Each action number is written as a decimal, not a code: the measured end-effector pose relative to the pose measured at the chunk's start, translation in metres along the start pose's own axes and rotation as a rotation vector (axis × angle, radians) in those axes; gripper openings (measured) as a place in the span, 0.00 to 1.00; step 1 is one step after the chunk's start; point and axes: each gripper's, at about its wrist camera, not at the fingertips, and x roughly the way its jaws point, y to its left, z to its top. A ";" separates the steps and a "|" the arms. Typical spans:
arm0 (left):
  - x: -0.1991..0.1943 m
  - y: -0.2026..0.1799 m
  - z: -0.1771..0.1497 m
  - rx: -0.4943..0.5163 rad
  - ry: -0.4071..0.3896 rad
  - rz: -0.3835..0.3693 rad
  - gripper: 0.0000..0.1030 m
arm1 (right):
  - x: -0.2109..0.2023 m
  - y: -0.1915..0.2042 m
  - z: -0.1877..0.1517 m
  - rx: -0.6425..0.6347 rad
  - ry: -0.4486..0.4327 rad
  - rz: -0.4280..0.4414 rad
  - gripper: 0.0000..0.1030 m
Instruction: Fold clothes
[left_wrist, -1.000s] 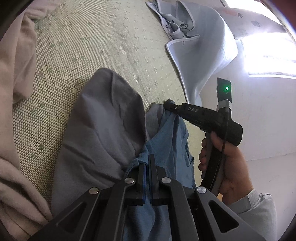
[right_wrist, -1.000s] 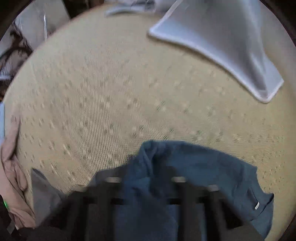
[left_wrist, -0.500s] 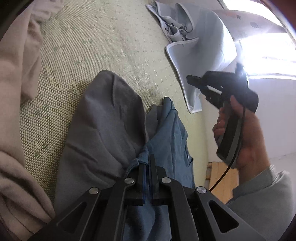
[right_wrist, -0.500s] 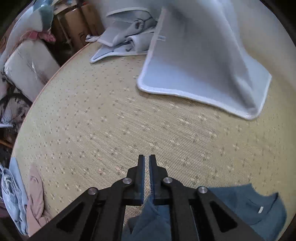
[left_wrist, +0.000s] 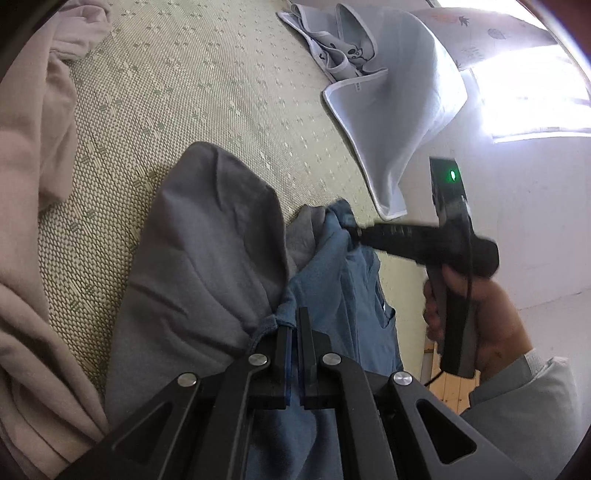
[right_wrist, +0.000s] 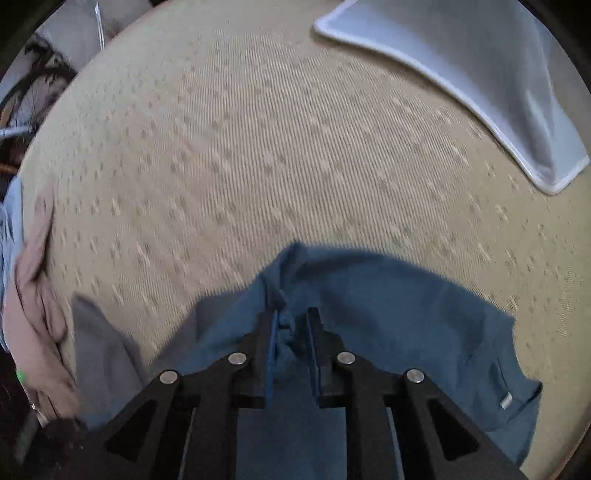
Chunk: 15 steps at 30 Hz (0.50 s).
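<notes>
A blue shirt (left_wrist: 347, 295) lies crumpled on a woven mat, next to a grey garment (left_wrist: 207, 254). My left gripper (left_wrist: 294, 325) is shut on a fold of the blue shirt near its edge. In the left wrist view my right gripper (left_wrist: 351, 230) reaches in from the right, its tips at the shirt's far bunched end. In the right wrist view the right gripper (right_wrist: 291, 325) has a ridge of the blue shirt (right_wrist: 388, 306) between its jaws, which stand narrowly apart around the cloth.
A pale grey cloth (left_wrist: 399, 110) lies at the back right of the mat (left_wrist: 192, 92); it also shows in the right wrist view (right_wrist: 491, 62). A beige garment (left_wrist: 29, 206) is heaped along the left. The mat's edge and a white wall are at right.
Half a second ago my right gripper was lifted off the shirt and shut. It has come back down to the shirt's far end and now has cloth between its jaws. The left gripper has not moved.
</notes>
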 end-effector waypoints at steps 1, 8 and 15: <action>0.001 0.001 0.004 -0.001 0.001 0.001 0.01 | 0.001 0.001 -0.005 -0.022 0.025 -0.007 0.16; 0.007 0.000 0.016 0.003 0.003 0.008 0.01 | -0.011 0.009 -0.028 -0.106 0.088 -0.085 0.16; -0.006 0.003 0.007 -0.002 0.010 0.011 0.01 | -0.009 0.034 -0.017 -0.099 0.004 -0.001 0.27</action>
